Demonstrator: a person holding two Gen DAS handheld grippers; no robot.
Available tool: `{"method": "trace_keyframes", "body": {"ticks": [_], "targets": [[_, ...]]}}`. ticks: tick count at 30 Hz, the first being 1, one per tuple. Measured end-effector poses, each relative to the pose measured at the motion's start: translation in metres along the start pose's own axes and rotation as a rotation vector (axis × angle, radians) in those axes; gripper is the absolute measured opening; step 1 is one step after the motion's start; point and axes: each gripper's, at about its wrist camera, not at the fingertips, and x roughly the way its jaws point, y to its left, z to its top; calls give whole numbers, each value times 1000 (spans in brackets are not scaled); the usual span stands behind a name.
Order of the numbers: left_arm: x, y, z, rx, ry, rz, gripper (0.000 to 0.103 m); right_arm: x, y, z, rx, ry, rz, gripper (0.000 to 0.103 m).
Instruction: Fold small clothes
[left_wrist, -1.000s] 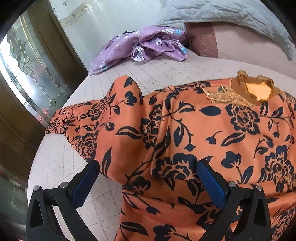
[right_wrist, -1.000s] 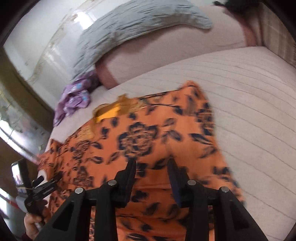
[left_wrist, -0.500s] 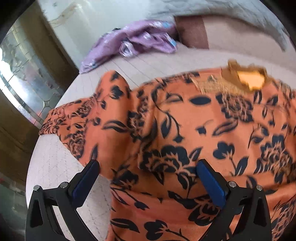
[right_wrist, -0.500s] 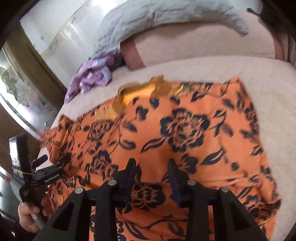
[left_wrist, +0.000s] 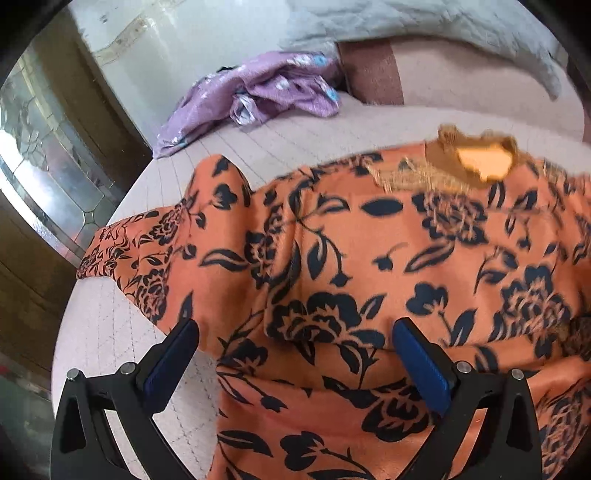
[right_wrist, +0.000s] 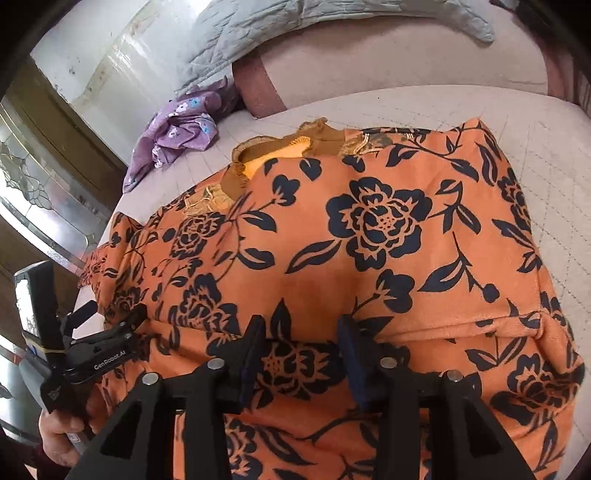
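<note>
An orange floral top (right_wrist: 369, 236) is spread on the quilted bed (right_wrist: 535, 147). The left gripper (left_wrist: 295, 354) is held wide and empty; the right gripper (right_wrist: 301, 354) is opening over a fabric fold. Likely next: a fresh edge must be gripped for folding.

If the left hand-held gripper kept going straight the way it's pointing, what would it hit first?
Most likely the orange floral garment spread on the bed: the open left hand-held gripper points down at it, with nothing else visible in between.
</note>
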Motion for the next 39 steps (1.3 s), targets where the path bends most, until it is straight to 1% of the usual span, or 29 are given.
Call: {"method": "trace_keyframes", "body": {"ticks": [2,4,6,7,8,9,10,12,14,17,21,23,27,31,32,34,35,39], "targets": [[-3,9,3,-30,-14,-8,103,-7,1,0,4,-22,8,47],[-2,19,4,-58,-6,-9,103,-12,-1,-1,14,-19,9,48],[7,23,4,-64,38,-5,103,-14,-7,-4,41,6,26,48],[15,23,2,-57,80,10,103,-12,-11,-5,56,29,32,49],[22,21,-1,-52,113,17,103,-8,-12,-7,66,57,27,49],[26,22,-3,-59,130,11,103,-2,-15,-10,74,105,6,49],[26,24,-4,-81,127,1,103,1,-17,-11,77,118,2,49],[21,27,-4,-94,110,-4,103,-2,-18,-11,80,110,11,49],[15,28,-3,-96,78,4,103,-6,-18,-10,90,115,18,49],[12,30,-2,-88,68,6,103,-12,-19,-9,105,113,46,49],[5,46,4,-137,32,6,103,-22,-17,-10,87,77,32,49],[5,55,5,-167,31,12,103,-25,-17,-9,80,50,22,49],[6,80,8,-232,32,29,103,-27,-21,-5,64,7,-18,49],[4,122,10,-337,15,56,103,-21,-31,-5,93,22,-25,49],[8,139,10,-377,20,66,103,-20,-32,-6,98,25,-28,49],[15,160,9,-435,40,76,103,-17,-32,-7,106,31,-22,49],[21,175,6,-485,60,79,103,-17,-32,-7,108,33,-17,49],[40,215,-4,-632,105,72,103,-13,-26,-10,92,40,-7,49]]}}
